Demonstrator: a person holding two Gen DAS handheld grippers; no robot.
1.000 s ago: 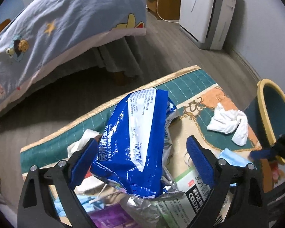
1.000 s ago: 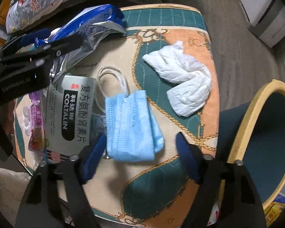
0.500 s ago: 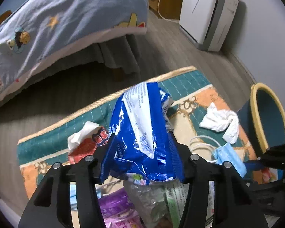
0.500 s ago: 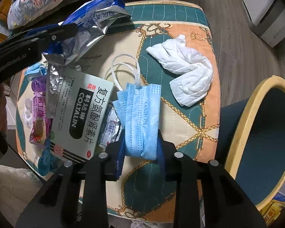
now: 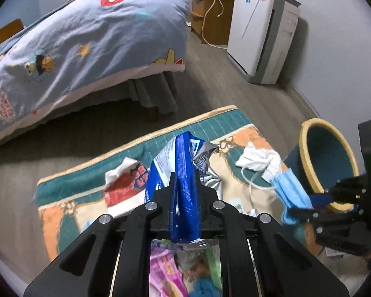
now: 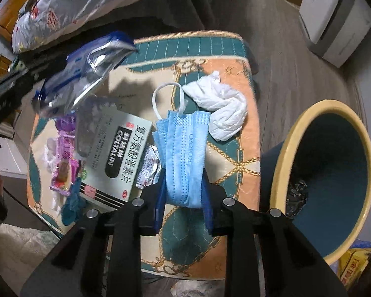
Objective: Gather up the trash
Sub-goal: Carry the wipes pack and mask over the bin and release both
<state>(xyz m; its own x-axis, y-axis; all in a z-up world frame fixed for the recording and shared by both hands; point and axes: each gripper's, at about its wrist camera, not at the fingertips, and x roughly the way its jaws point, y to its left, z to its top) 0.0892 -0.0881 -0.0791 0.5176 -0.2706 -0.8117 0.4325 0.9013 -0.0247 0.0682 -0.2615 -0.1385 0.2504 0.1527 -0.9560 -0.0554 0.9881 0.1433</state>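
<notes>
While both packets of trash are hanging above the patterned tabletop (image 6: pixel 237 79), I am keeping each tool clamped nearly shut on its load. My left tool (image 5: pixel 184 198) is squeezing the blue wipes packet (image 5: pixel 183 168) edge-on between its fingers, the crumpled silver lining spilling out on the right side of the packet; in the right wrist view the same packet is showing at the upper left, clear of the tabletop. My right tool (image 6: pixel 183 193) is pinching the blue face mask (image 6: pixel 183 148) at its lower folded end, the pleats bunching together and the white ear loop (image 6: pixel 168 96) standing up past the far end. The mask is hanging just beside the yellow-rimmed trash bin (image 6: pixel 282 153), which is standing on the floor at the right of the tabletop with a black liner showing inside. Lying on the tabletop are a crumpled white tissue (image 6: pixel 220 109), a white COLTALIN medicine box (image 6: pixel 116 156), a foil blister pack (image 6: pixel 148 168) and a purple snack wrapper (image 6: pixel 64 158). A bed with a blue cartoon quilt (image 5: pixel 86 42) is standing beyond.
</notes>
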